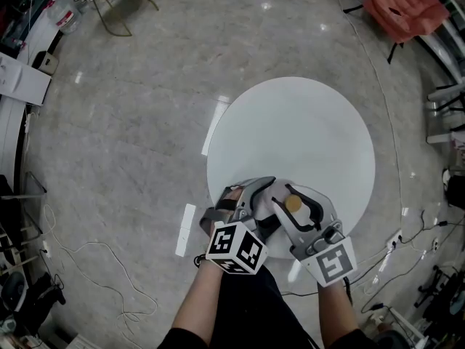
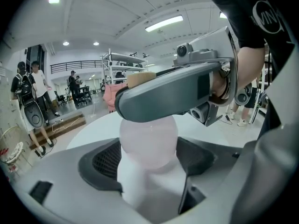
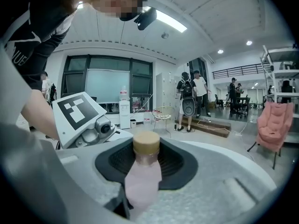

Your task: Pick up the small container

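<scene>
While both claws share one small load, the chief danger is a tug-of-war. The left claw is closed round the pale pink body of the small container. The right claw pinches the same container higher up, just below its tan cap. From the head view, the container seems to be held in the air between them, above the near edge of the round white counter.

The two grips sit very close together, and the right claw's jaw lies across the top of the left one. Any twist or pull by one hand would probably lever the container against the other grip. Its body looks smooth and rounded, so I judge it could slip out of the dark pads if one claw lets go before the other is firm, or if the two squeeze unevenly. Because it hangs near the counter's rim, a slip might send it to the grey polished floor instead of the counter. A hard squeeze might also dent it if the body is soft, which cannot be told.

No label or print shows on the container. White letters on the person's black shirt are cut off: roughly "VIN" in the left gripper view and "UE" in the right gripper view. The cube on each claw bears only black-and-white square markers.
</scene>
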A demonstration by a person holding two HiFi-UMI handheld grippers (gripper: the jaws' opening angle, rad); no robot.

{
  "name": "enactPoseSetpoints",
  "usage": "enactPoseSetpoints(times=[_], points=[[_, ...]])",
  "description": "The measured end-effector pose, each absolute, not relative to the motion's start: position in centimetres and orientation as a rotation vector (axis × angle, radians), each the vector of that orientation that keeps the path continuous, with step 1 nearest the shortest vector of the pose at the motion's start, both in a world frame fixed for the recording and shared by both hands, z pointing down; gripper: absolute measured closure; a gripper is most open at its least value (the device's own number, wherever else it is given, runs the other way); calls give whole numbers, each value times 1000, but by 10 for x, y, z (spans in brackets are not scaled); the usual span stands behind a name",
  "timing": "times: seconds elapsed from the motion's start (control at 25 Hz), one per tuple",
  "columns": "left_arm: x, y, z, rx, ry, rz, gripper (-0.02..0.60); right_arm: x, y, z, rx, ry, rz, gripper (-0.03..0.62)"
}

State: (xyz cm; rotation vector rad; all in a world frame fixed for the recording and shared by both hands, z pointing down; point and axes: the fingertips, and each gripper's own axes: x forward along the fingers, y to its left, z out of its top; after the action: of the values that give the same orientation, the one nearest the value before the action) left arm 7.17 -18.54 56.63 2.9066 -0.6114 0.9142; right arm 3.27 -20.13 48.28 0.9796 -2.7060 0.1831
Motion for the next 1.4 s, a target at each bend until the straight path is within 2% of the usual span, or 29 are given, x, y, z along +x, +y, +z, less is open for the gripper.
enactPoseSetpoints(times=[1.4], points=[[94,-192,450,2906,-613,767,236,56,-207,372,929,-2709,197,464]])
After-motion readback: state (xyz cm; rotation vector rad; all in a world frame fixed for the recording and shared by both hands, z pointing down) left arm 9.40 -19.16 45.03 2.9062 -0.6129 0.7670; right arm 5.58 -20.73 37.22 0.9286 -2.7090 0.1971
